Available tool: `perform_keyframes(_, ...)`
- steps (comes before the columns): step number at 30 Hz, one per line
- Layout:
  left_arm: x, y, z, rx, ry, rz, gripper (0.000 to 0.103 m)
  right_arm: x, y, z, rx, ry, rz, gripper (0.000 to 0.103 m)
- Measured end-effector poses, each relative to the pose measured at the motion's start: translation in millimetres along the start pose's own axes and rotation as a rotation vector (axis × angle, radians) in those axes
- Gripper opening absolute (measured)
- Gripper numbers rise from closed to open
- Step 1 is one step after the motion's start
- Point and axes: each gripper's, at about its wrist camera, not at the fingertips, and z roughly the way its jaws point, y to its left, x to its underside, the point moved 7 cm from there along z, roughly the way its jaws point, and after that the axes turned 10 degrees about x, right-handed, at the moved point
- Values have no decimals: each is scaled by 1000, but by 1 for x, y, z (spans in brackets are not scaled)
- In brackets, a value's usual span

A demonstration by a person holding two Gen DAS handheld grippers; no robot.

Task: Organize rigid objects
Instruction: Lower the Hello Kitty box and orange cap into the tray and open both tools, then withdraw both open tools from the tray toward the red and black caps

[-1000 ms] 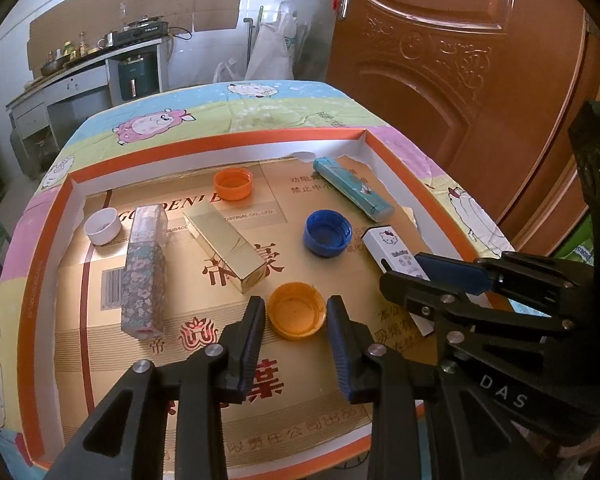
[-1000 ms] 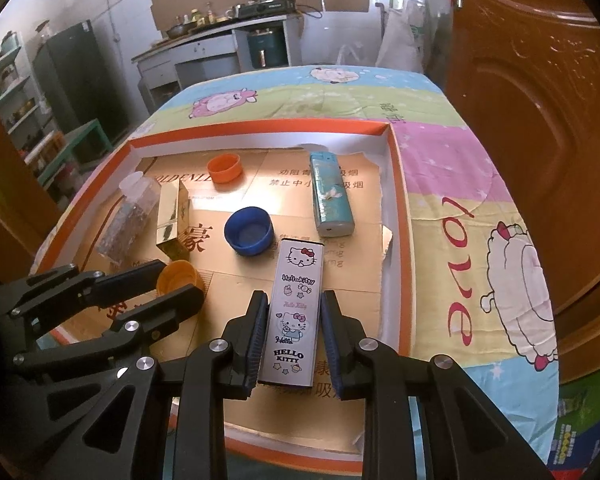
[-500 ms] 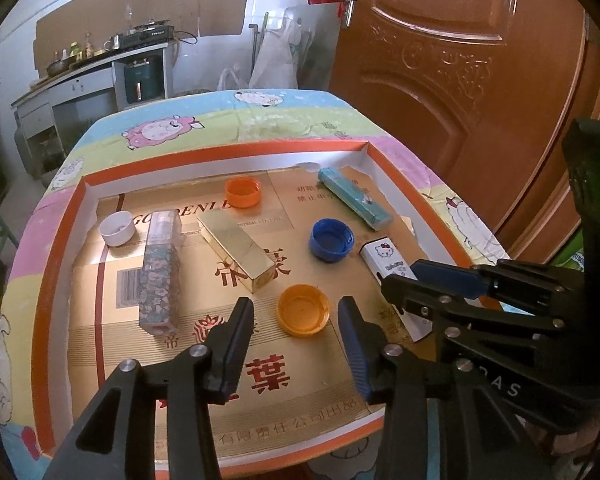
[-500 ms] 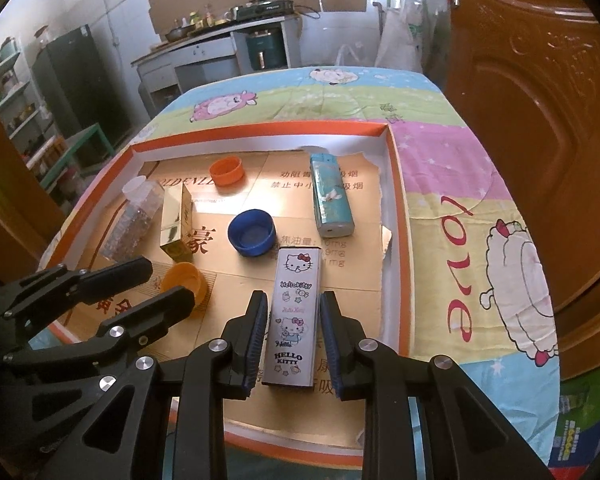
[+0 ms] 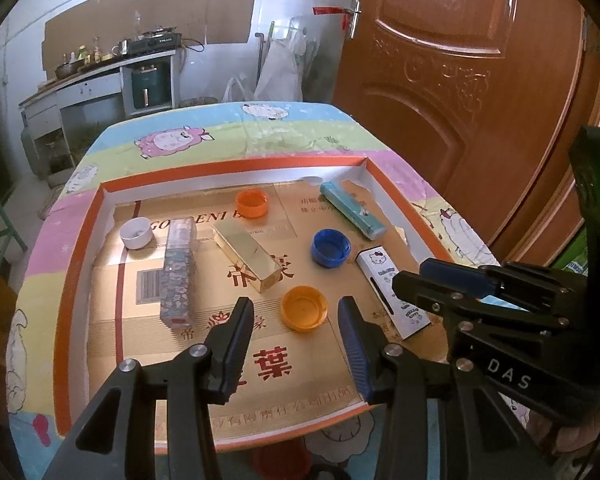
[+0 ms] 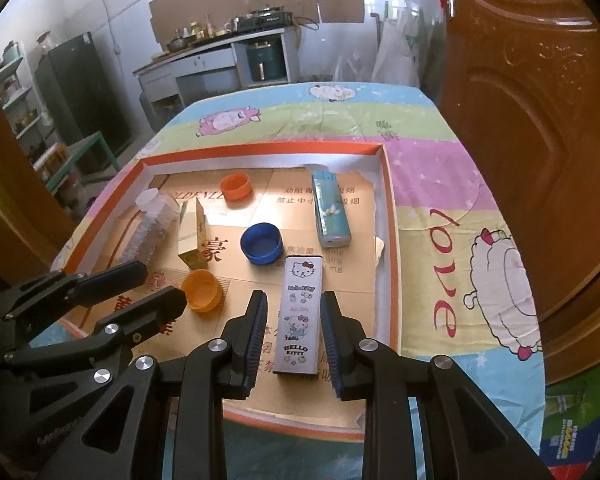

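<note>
A shallow orange-rimmed tray holds the objects. My left gripper stands open just above and in front of a yellow-orange cap, which lies free on the tray. My right gripper hovers with its jaws narrowly apart astride a Hello Kitty box. The box lies flat, and a strip of tray shows beside its left edge. A blue cap, gold box, floral box, teal box, orange cap and white cap lie farther back.
The tray sits on a table with a sheep-print cloth. A brown door stands close on the right. A kitchen counter and a green stool are beyond the table.
The left jaws have spread wider and drawn up and back from the yellow-orange cap, which stays on the tray. The Hello Kitty box looks slightly smaller between the right jaws.
</note>
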Motion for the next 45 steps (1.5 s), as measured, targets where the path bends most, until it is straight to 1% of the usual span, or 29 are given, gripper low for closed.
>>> perform_keyframes(14,6,-4,-32,-16,-36,-10,44,2,2,-36,1,-43,-4,28)
perform_keyframes(30,18,-7,-72,-37,-81,-15,44,11,16,-78,8,-85,-22,28)
perform_keyframes(39,33,0,-97,-59,-110,-39,44,25,18,-100,15,-100,-22,28)
perform_keyframes(45,49,10,-114,-83,-127,-64,44,46,31,-103,-19,-79,-37,28)
